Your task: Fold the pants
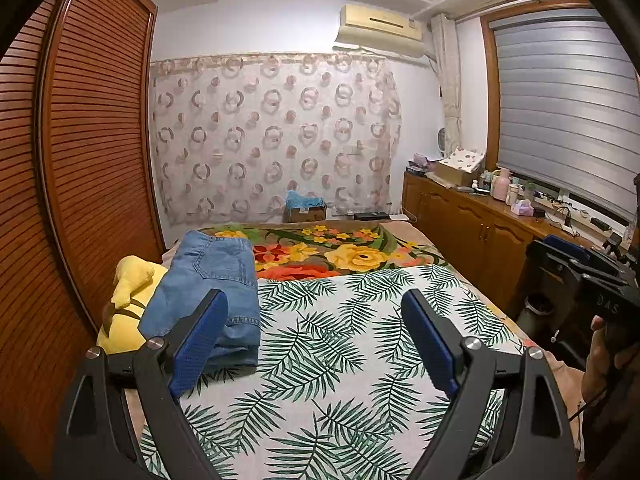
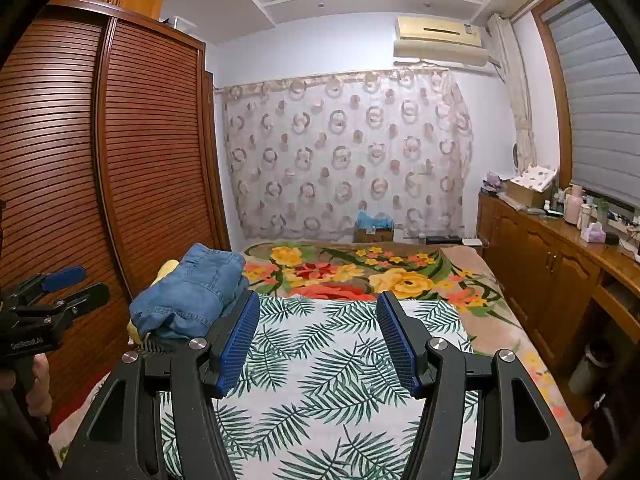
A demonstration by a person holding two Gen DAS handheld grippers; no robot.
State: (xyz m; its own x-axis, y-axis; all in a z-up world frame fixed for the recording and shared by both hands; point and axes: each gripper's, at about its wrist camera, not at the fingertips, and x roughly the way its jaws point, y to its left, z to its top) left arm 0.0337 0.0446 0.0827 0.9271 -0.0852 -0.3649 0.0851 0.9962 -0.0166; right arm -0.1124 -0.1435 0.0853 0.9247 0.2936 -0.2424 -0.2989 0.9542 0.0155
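L gripper [image 1: 314,340] empty; jeans [image 1: 212,280] folded

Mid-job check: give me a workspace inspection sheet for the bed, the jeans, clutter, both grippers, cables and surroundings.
Surface: palm-leaf print sheet over a floral blanket.
Job's things: folded blue denim jeans at the sheet's left edge.
Clutter: yellow plush toy beside and partly under the jeans.
Grippers: left gripper open, empty; right gripper open, empty.
Cables: wires on the wooden sideboard.
Surroundings: slatted wooden wardrobe, patterned curtain.

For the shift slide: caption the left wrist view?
Folded jeans rest on a yellow plush toy beside the open, empty left gripper.
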